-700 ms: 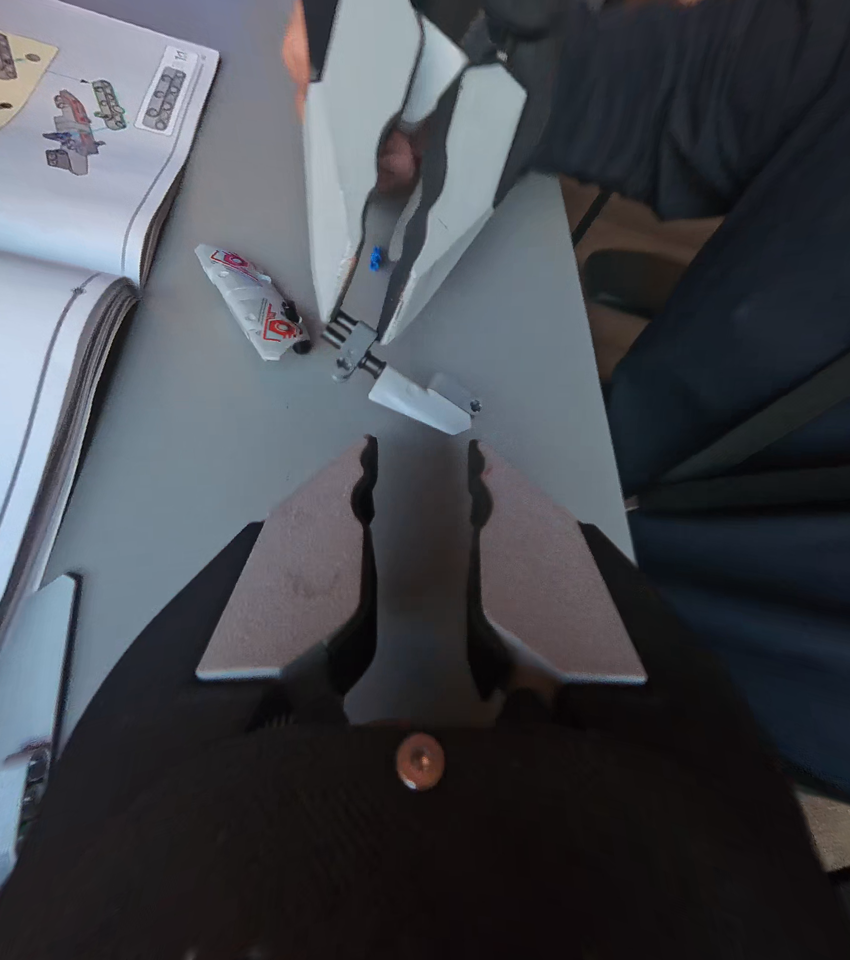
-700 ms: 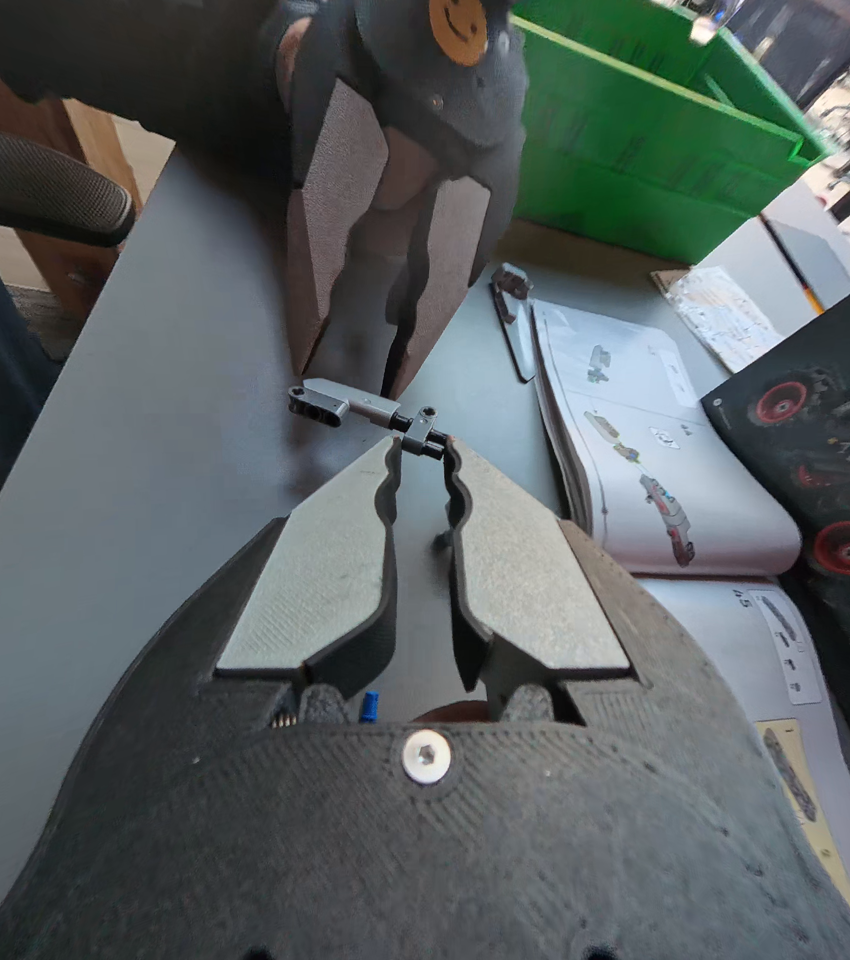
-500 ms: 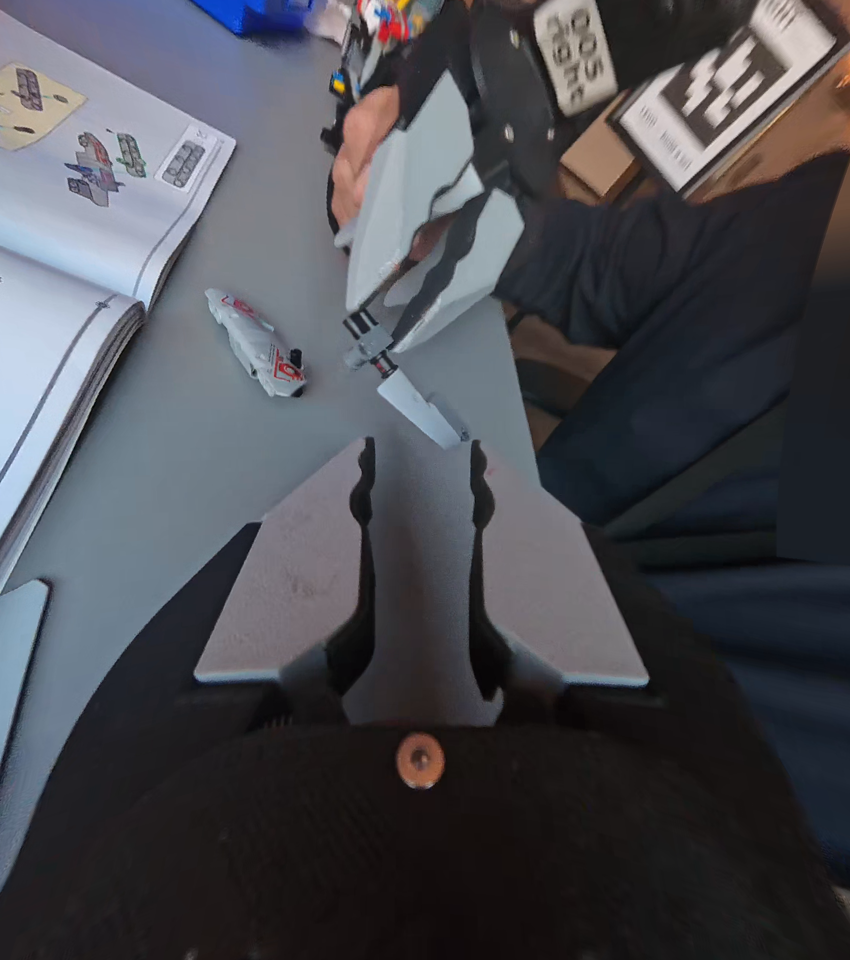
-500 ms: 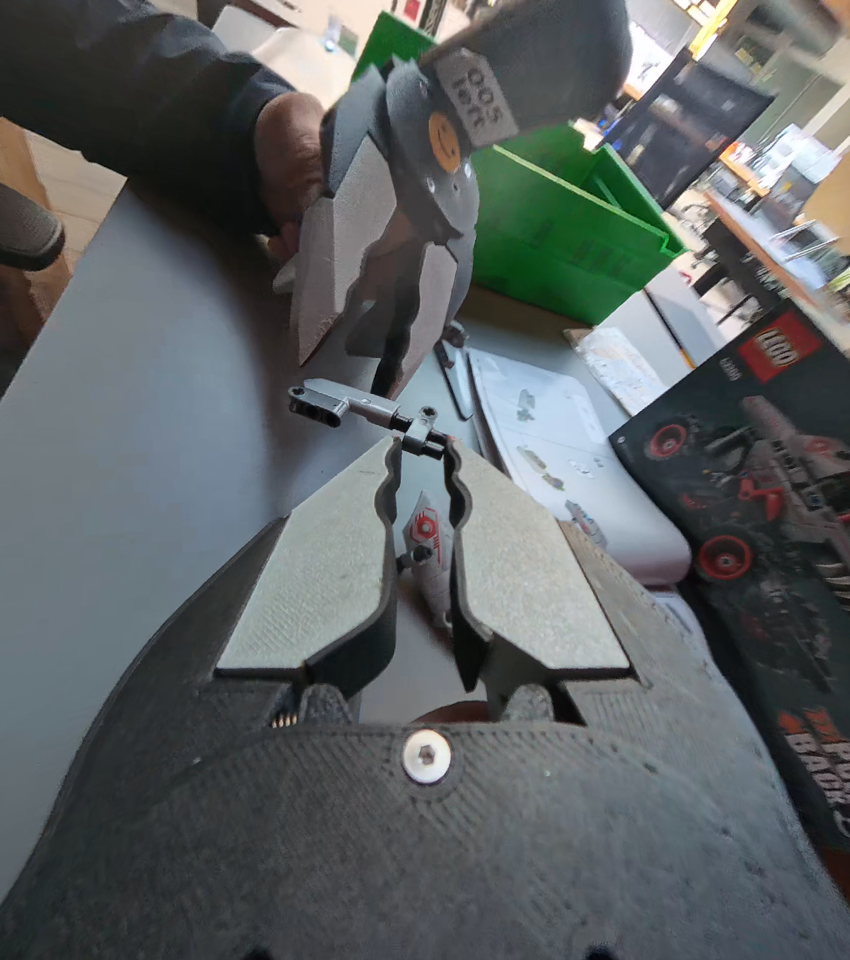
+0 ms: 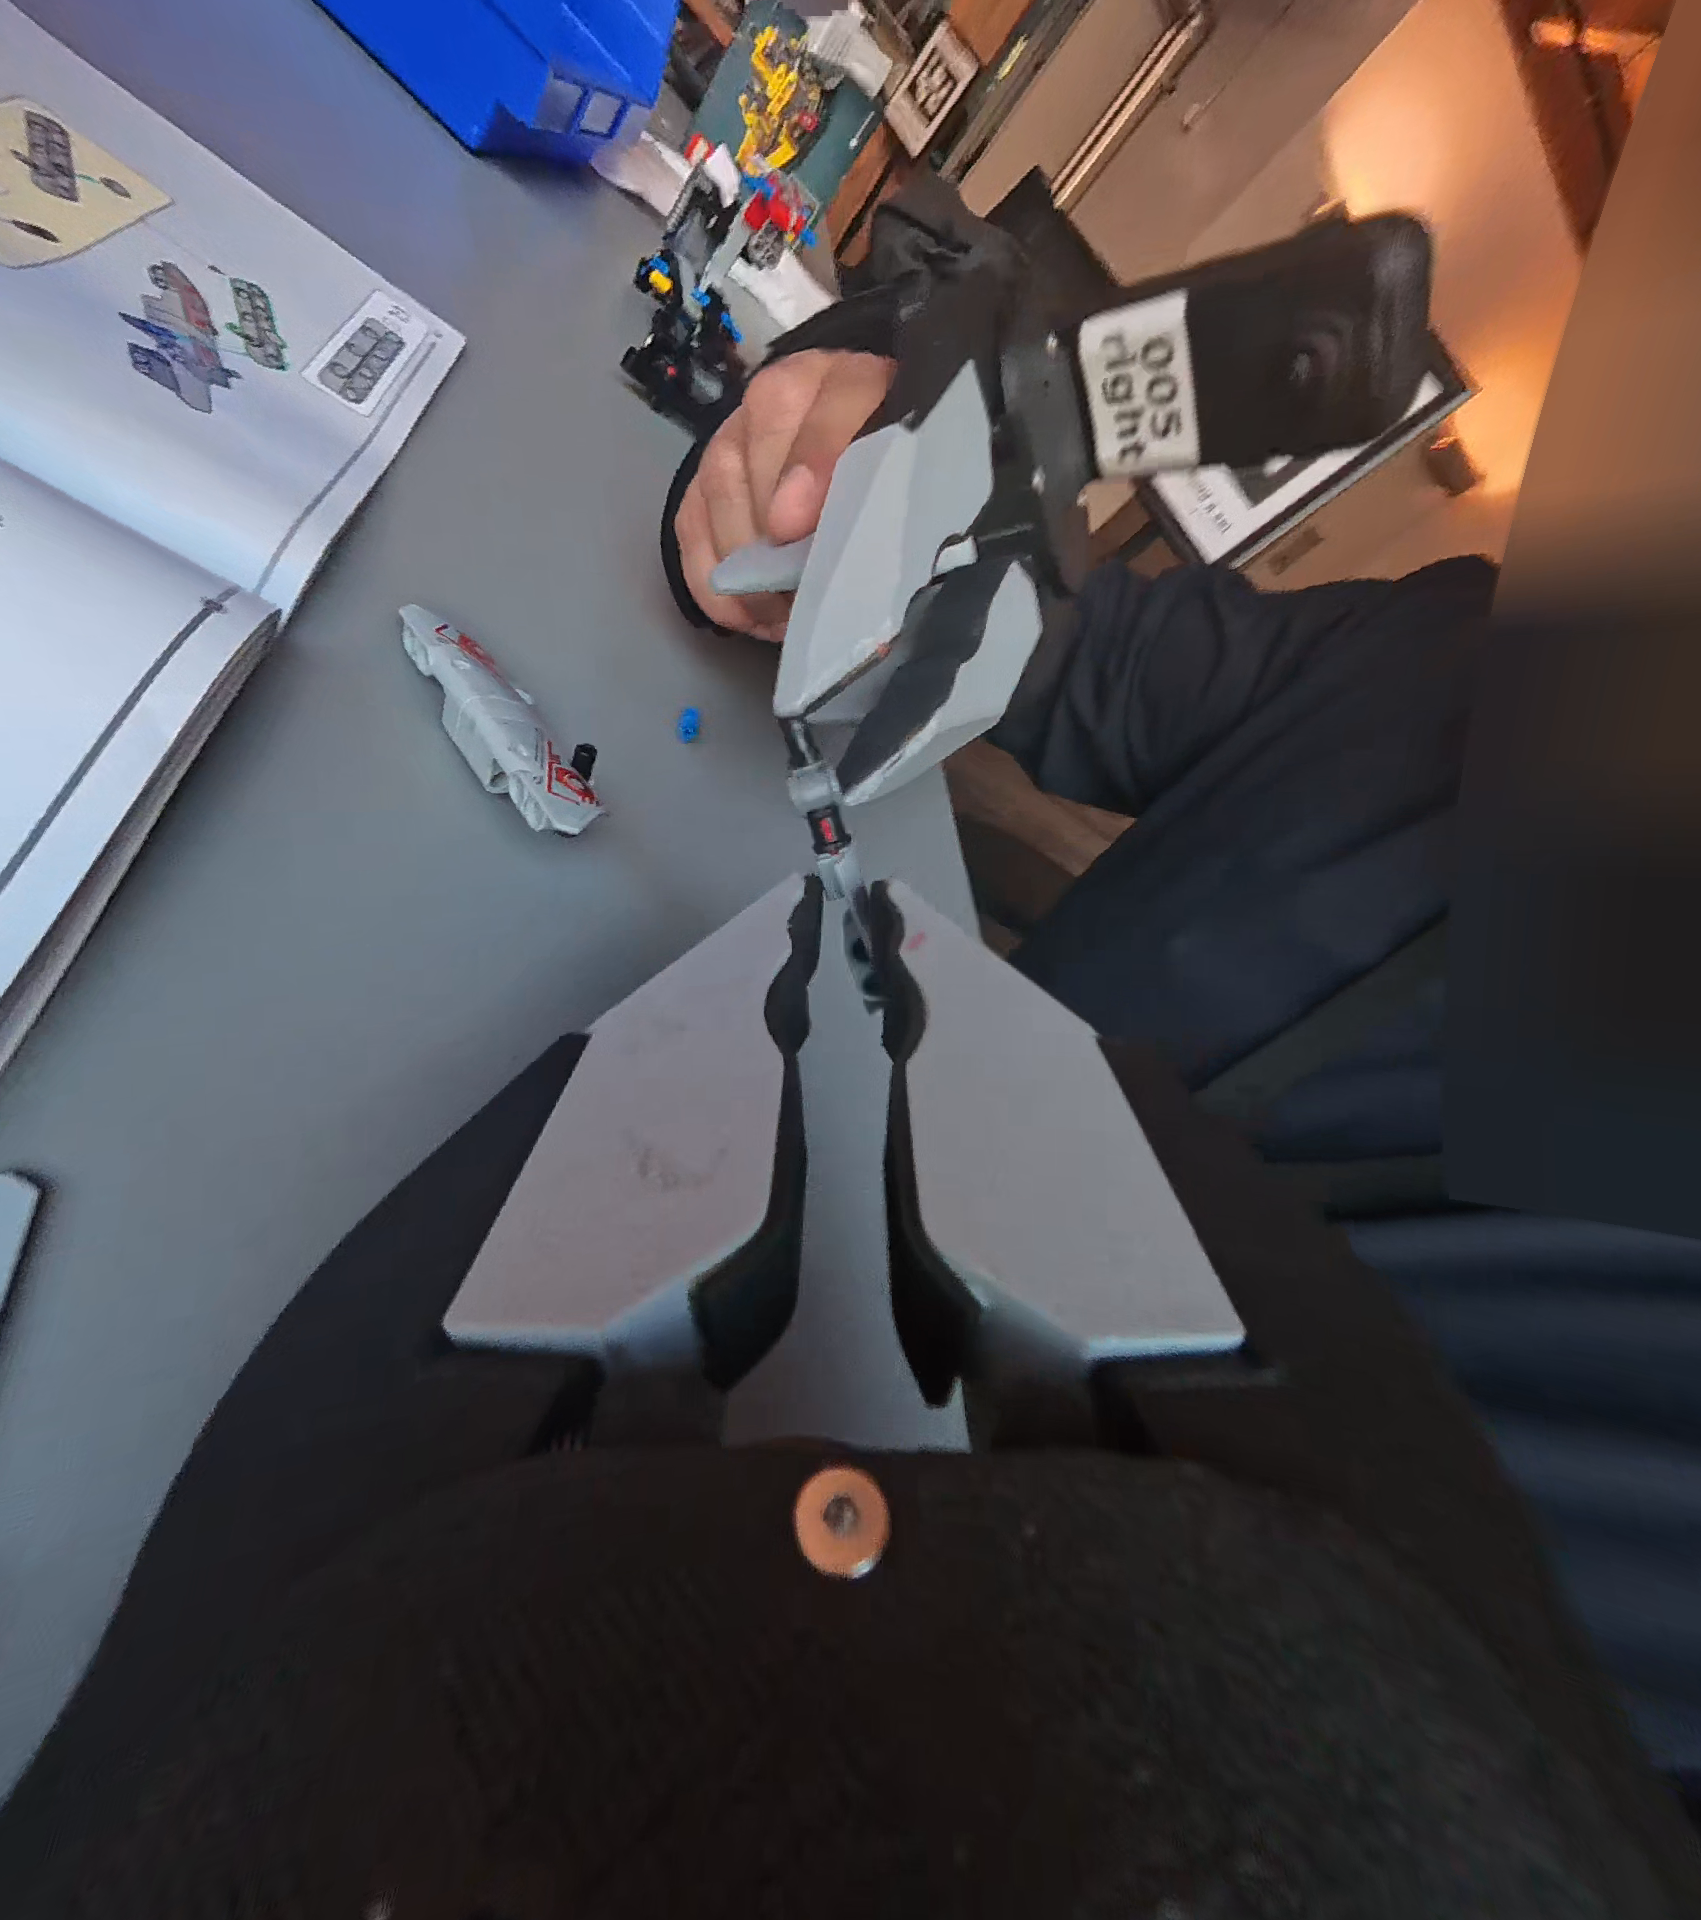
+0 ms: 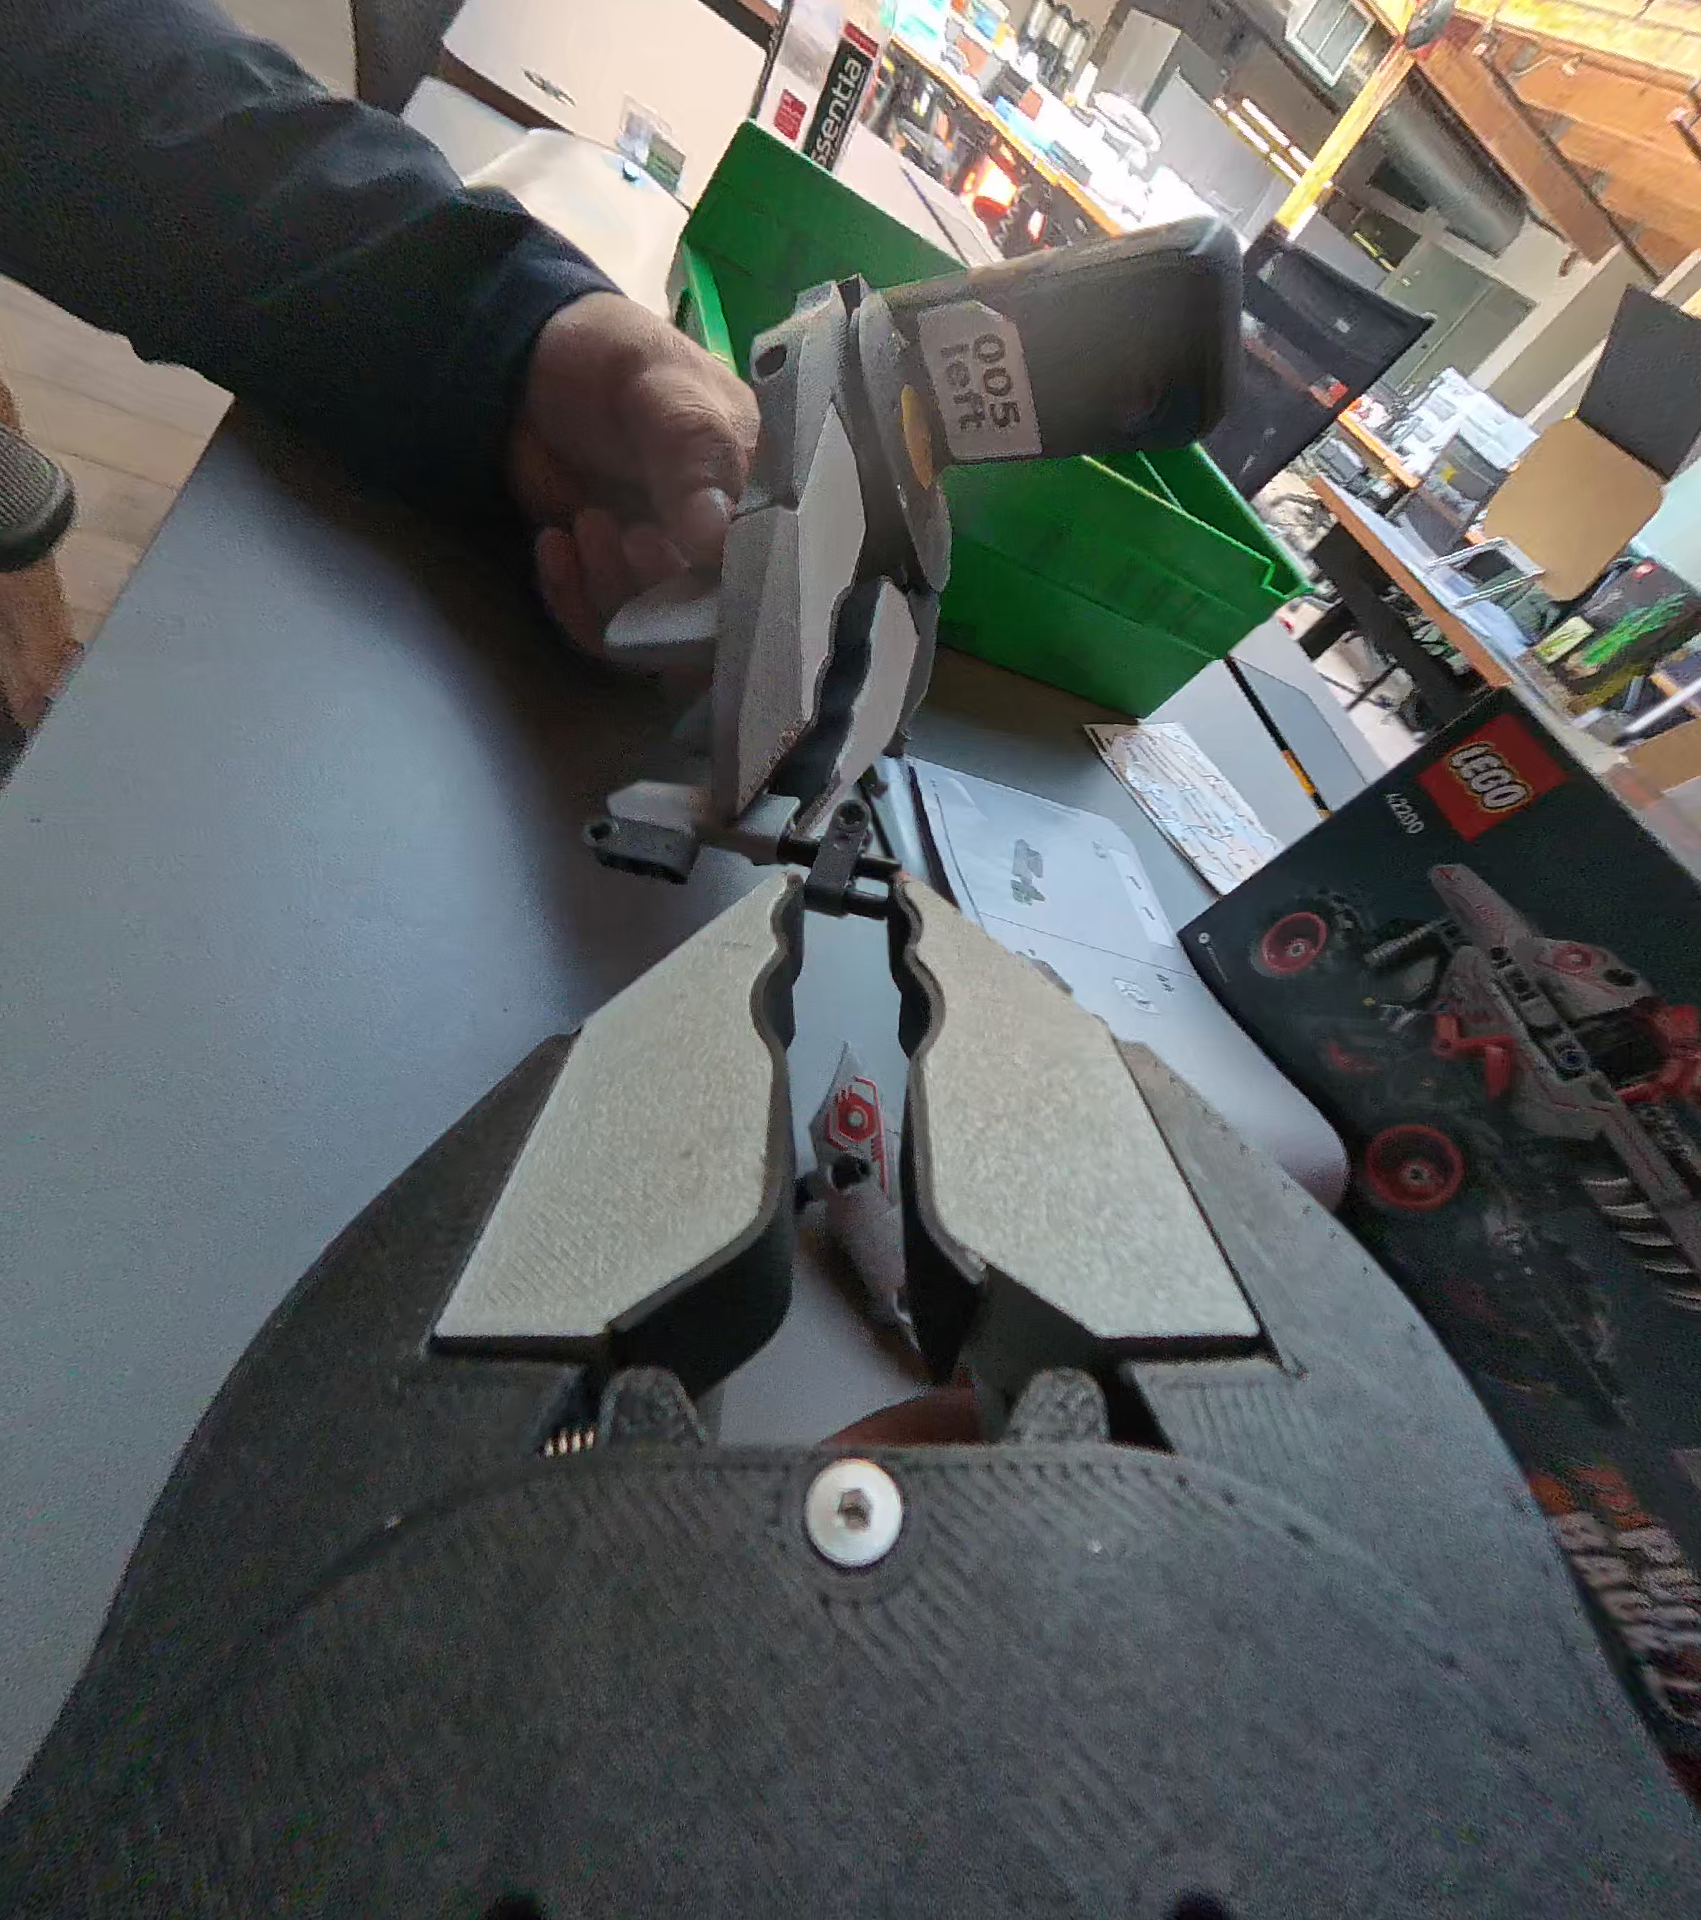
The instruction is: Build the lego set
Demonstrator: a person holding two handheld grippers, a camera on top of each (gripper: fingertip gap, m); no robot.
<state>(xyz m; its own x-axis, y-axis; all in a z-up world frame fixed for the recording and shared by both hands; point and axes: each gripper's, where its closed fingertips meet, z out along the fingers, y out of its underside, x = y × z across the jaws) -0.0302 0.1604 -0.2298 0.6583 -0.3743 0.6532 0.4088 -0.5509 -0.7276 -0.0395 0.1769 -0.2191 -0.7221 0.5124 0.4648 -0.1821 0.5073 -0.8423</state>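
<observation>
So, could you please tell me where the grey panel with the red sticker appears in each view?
Left wrist view: the grey panel with the red sticker lies on the table, left of centre, beside the booklet.
Right wrist view: it shows through the right tool's gap.
Shared landmark: the booklet.

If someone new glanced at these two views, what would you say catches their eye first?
Centre stage, the left gripper and right gripper meet tip to tip above the grey table, each pinching an end of a small grey lego assembly. Next come the green bin behind them and the dark lego box with its red-wheeled truck at right.
</observation>
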